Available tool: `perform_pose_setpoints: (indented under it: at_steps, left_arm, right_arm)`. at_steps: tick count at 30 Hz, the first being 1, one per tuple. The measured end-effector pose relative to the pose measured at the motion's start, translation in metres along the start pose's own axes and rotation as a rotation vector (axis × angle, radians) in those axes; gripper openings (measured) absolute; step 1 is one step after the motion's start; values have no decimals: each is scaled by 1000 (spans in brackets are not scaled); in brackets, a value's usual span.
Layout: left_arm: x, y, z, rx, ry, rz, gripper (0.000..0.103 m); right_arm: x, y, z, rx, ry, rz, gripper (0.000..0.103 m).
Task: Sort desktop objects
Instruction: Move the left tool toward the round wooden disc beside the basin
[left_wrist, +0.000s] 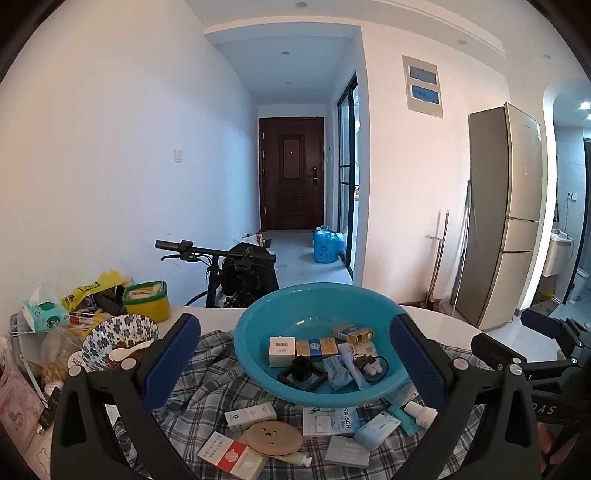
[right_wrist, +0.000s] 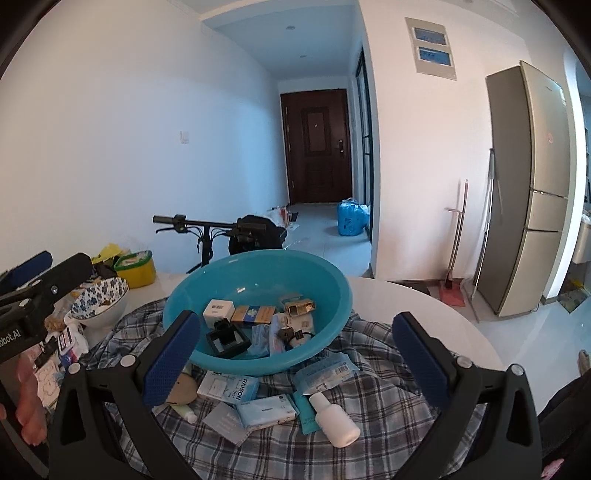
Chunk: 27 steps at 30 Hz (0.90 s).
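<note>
A teal plastic basin (left_wrist: 258, 325) (right_wrist: 332, 291) stands on a plaid cloth (left_wrist: 207, 376) (right_wrist: 384, 398) and holds several small boxes, a black frame and packets. Loose items lie on the cloth in front of it: a white bottle (right_wrist: 338, 419), a blue wipes pack (right_wrist: 266, 408), a RAISON box (left_wrist: 325, 421) (right_wrist: 229, 387), a round wooden lid (left_wrist: 274, 439) and a red-and-white box (left_wrist: 232, 456). My left gripper (left_wrist: 293, 365) is open and empty above the cloth, its jaws either side of the basin. My right gripper (right_wrist: 295, 358) is open and empty too.
A blue-flowered bowl (left_wrist: 118, 339) with a spoon, a yellow tub (left_wrist: 146, 301), tissues (left_wrist: 44, 314) and bags crowd the table's left. A bicycle (left_wrist: 221, 266) stands behind the table. A fridge (left_wrist: 506, 214) is at the right. The right gripper shows in the left wrist view (left_wrist: 535, 350).
</note>
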<state>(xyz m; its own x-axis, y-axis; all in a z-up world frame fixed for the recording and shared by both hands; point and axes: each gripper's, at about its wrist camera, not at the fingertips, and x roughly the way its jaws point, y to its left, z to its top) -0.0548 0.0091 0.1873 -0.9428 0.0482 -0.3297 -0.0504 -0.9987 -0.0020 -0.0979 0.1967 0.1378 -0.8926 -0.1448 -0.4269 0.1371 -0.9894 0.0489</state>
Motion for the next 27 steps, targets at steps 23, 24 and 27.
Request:
perform_pose_setpoints:
  at_steps: [23, 24, 27]
  left_arm:
    - [9, -5, -17, 27, 28, -10, 103]
    - [11, -5, -19, 28, 34, -11, 103]
    - [17, -6, -25, 35, 53, -14, 103]
  right_arm:
    - [5, 0, -7, 3, 26, -13, 103]
    - [5, 0, -7, 3, 26, -12, 103]
    - [8, 0, -9, 3, 33, -10, 103]
